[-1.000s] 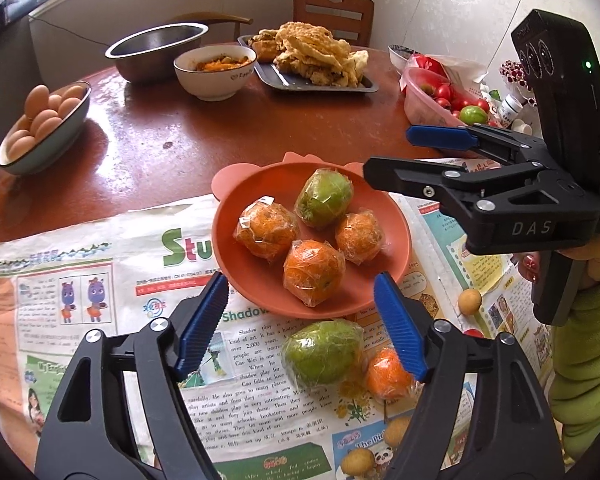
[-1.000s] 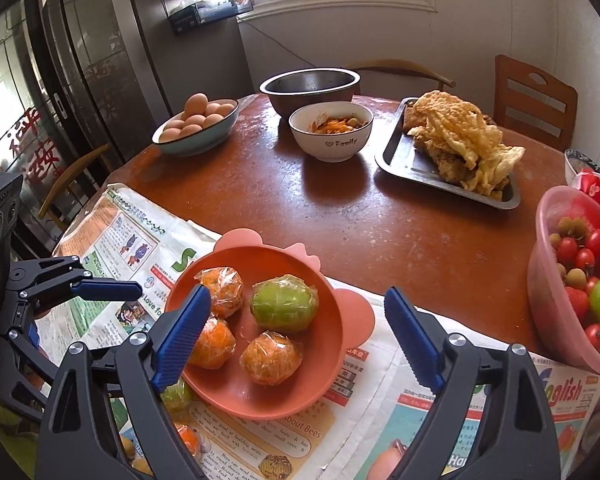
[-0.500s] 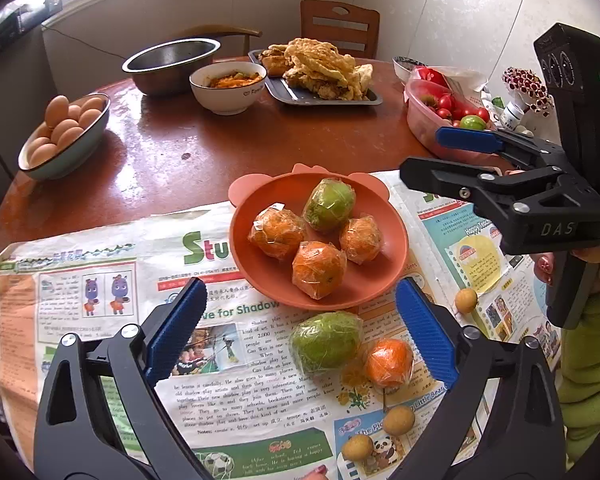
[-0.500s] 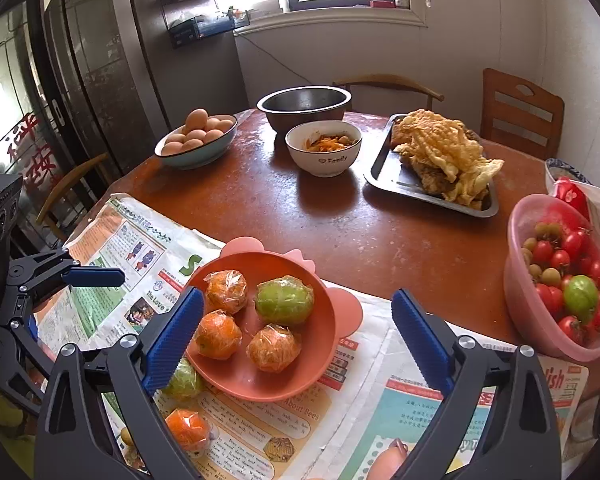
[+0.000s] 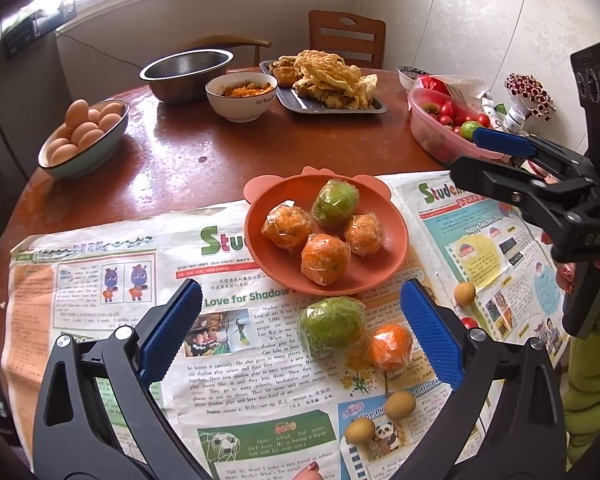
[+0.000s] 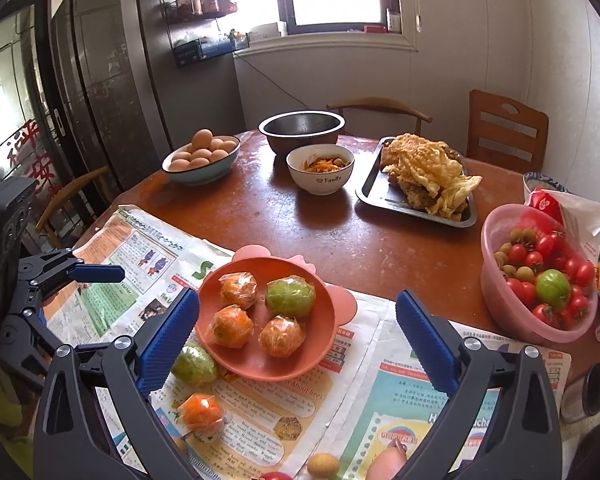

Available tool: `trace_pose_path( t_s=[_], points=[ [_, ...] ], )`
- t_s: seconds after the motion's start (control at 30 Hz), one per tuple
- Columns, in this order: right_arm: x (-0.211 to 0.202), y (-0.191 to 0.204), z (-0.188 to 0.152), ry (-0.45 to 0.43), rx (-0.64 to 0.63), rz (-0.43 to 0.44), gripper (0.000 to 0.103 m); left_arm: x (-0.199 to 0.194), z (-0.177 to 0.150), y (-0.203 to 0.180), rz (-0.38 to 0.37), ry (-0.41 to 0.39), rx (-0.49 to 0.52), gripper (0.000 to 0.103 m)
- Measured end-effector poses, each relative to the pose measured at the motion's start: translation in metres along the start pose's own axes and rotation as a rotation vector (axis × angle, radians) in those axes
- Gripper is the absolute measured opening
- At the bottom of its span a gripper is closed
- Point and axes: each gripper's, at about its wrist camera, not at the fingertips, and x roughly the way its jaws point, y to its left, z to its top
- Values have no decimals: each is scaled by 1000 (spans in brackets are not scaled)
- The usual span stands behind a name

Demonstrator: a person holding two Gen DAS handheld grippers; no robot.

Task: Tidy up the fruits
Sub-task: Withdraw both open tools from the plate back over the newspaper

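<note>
- While both tongs hang empty, the left tongs (image 5: 300,328) and right tongs (image 6: 298,332) are spreading to their widest, nothing between the pads.
- Nearest, a wrapped green fruit (image 5: 331,328) and a wrapped orange (image 5: 391,347) lie loose on the newspaper (image 5: 100,280).
- I judge the step as between placements; next calls for closing gently on one slippery wrapped fruit.
- Just beyond, the orange plate (image 5: 396,256) holds four wrapped fruits.
- Readable: "Love for Shadow" on the paper, "DAS" on the tongs, "Family" on the far white bowl (image 6: 320,178).
</note>
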Motion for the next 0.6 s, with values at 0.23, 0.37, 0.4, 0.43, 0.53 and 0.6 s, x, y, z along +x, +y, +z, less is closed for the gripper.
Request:
trace_pose_path(
  t_s=[0.23, 0.37, 0.4, 0.43, 0.53, 0.6],
  points=[
    [-26, 13, -10, -39, -20, -15, 98, -11, -10, -1, 2, -17, -4, 93],
    [-36, 23, -18, -52, -37, -22, 98, -18, -16, -1, 12, -31, -5, 93],
    [-39, 26, -20, -54, -39, -21, 98, -20, -18, 0, 15, -33, -7, 93],
    [-41, 28, -23, -54, -37, -14, 98, -22, -20, 0, 16, -35, -9, 93],
    [-45, 35, -31, -52, -42, -10, 98, -26, -27, 1, 22, -37, -7, 93],
    [-47, 39, -36, -50, -46, -7, 98, -27, -31, 0, 26, -36, -8, 93]
  ],
)
